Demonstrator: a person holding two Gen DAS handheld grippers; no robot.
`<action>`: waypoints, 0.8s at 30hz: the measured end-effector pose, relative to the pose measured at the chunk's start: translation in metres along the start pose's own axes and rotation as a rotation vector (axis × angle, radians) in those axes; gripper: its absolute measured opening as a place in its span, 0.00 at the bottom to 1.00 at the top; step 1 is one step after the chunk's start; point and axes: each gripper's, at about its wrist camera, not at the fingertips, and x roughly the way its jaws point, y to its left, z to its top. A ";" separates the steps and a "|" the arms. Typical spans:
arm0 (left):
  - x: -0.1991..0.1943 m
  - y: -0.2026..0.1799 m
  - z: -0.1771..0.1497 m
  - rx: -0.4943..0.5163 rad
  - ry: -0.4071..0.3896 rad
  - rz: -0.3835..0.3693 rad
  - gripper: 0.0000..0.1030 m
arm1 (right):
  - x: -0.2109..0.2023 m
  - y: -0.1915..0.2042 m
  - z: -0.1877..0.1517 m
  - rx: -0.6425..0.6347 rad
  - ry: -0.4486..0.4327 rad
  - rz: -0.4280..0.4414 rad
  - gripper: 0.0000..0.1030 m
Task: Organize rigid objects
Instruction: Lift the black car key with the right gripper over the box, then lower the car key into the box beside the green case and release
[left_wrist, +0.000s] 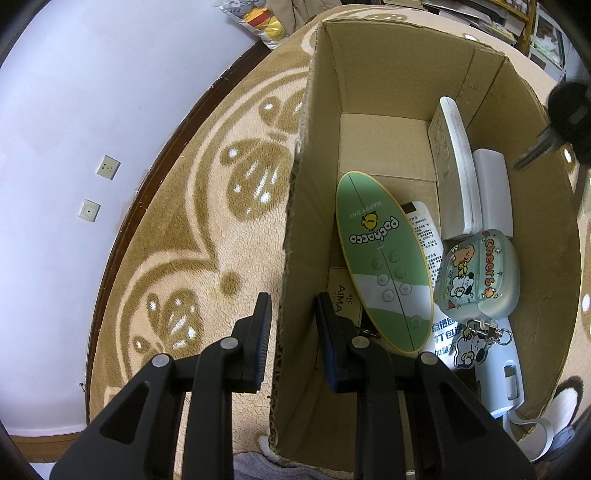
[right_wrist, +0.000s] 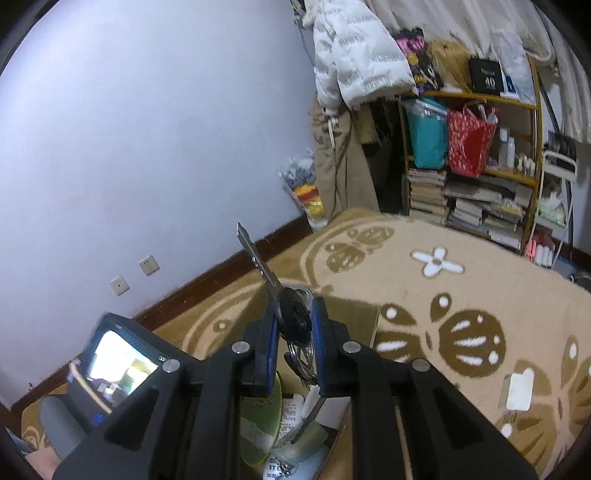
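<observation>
Key (right_wrist: 258, 258) w/ black head clamped betw. fingers of right gripper (right_wrist: 293, 321), blade pointed up, ring hung below, held above cardboard box (left_wrist: 369, 74). Box wall straddled by left gripper (left_wrist: 291, 317), jaws spread, wall not pinched. Inside box: green oval remote (left_wrist: 384, 258), "cheers" case (left_wrist: 480, 273), 2 white remotes at far side. Box set on patterned rug (left_wrist: 221, 203).

Both grippers are matte black plastic with angular, triangular cut-outs in their linkage arms. Round silver pivot screws sit at the joints, two on each side. The left gripper (left_wrist: 291, 334) and right gripper (right_wrist: 293, 343) each carry flat fingers faced with dark blue ribbed pads (left_wrist: 263, 332).
</observation>
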 end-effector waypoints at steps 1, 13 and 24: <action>0.000 0.000 0.000 0.001 0.000 0.000 0.23 | 0.006 -0.003 -0.003 0.010 0.018 -0.001 0.17; 0.000 0.000 0.000 0.000 0.000 -0.001 0.23 | 0.040 -0.019 -0.028 0.034 0.129 -0.036 0.17; 0.001 0.000 -0.001 0.001 0.000 0.000 0.23 | 0.049 -0.014 -0.033 0.008 0.170 -0.073 0.18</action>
